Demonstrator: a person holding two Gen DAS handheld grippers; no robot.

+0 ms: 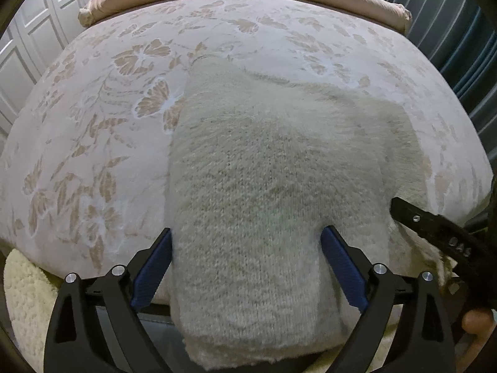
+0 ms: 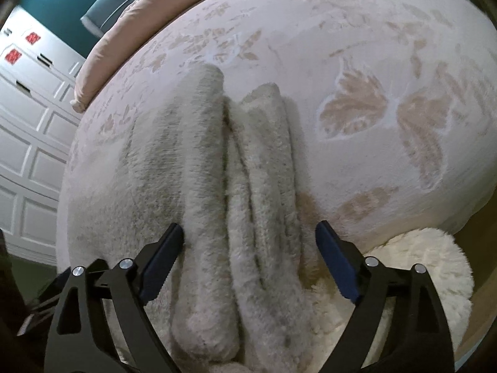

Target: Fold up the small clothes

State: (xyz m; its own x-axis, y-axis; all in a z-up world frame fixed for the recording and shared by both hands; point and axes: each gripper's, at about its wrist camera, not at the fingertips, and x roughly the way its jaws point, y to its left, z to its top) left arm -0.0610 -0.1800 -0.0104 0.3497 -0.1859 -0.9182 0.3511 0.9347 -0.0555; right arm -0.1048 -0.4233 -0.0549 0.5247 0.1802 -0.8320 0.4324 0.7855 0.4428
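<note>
Cream knit garment (image 1: 273, 186) lies folded on the floral bedspread (image 1: 93, 124), near edge overhanging toward 6 o'clock in both wrist views; likely kept at the bed's edge so both tools reach it without stretching. Left gripper (image 1: 247, 267) straddles the top folded panel, blue pads (image 1: 152, 270) at 7 and 5 o'clock on either side of it, jaws wide open, apparently just beside or brushing the knit's edges but not pinching it. Pose: level, pointing along the garment toward 12 o'clock, low over the fabric. Right gripper (image 2: 250, 261) also spread wide, framing the stacked fold edges (image 2: 257, 171), which run as ridges from 12 to 6 o'clock; nothing clamped. It sits rolled a bit, bed horizon tilted, aimed along the layers from the side. Its black finger shows at 3–4 o'clock in the left view, so the two tools are close together at the near corner. Judgement: fold mostly done; next move probably squares or presses the stack. White fluffy rug (image 2: 428, 267) sits below at 4 o'clock.
</note>
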